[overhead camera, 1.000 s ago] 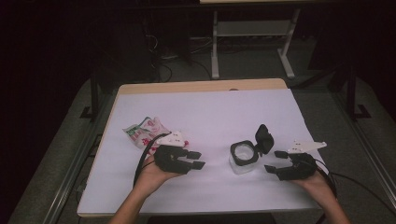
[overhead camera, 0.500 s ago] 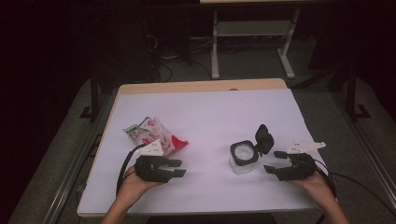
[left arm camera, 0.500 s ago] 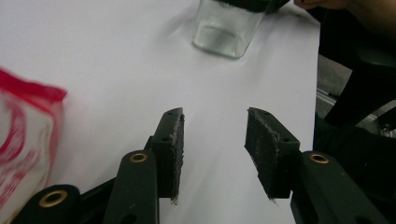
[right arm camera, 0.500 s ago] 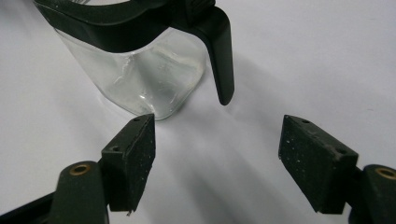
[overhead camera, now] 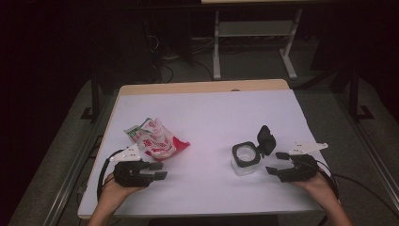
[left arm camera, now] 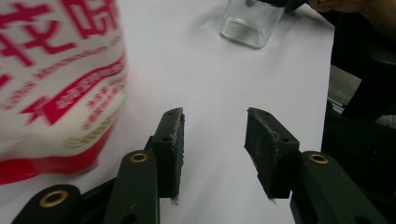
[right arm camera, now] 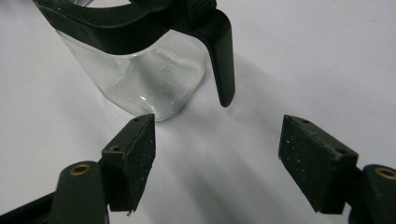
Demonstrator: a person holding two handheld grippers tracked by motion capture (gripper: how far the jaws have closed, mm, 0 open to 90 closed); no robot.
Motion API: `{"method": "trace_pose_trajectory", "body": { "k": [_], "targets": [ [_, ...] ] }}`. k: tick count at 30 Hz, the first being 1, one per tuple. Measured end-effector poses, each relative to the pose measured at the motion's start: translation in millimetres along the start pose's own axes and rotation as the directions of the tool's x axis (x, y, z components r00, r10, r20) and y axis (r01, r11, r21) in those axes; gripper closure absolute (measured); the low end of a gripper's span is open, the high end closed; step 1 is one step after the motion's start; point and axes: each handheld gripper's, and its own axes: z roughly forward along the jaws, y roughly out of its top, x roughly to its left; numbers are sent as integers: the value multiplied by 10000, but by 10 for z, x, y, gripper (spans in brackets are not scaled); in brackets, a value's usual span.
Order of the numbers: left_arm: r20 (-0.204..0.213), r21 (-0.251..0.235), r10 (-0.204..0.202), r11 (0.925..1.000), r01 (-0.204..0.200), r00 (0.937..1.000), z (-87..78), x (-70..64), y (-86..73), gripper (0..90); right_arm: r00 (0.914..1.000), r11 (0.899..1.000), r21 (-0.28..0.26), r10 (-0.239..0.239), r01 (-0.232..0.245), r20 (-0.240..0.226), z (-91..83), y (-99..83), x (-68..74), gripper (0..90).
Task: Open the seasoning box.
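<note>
The right claw, jaws wide apart and empty, sits just right of the clear jar with its flip lid raised, nearer it than the empty, half-open left claw beside the snack bag on the counter.

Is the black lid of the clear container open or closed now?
Open. In the high view the lid stands flipped up beside the black rim of the clear container, and the mouth is uncovered.

1. From above, we look forward and down over the white table.
2. Each gripper view looks low along its own fingers, close up.
3. All views share the clear jar, beyond the fingertips.
</note>
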Motion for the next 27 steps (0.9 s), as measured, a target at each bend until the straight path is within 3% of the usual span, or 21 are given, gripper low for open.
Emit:
{"method": "trace_pose_trajectory", "body": {
  "k": [8,14,27],
  "targets": [
    [-553,-410,-336,9987,313,9979,-255,154,-56,568,9999,9999,43,-121,121,-25,8,5,22,270],
    [-991,-442,-483,9981,441,9939,-374,208,-80,568,9999,9999,10,-108,108,-4,1,2,7,270],
    [-1311,-559,-643,9968,573,9893,-572,355,-136,561,10000,10000,45,-88,88,19,9,0,7,270]
  ]
}}
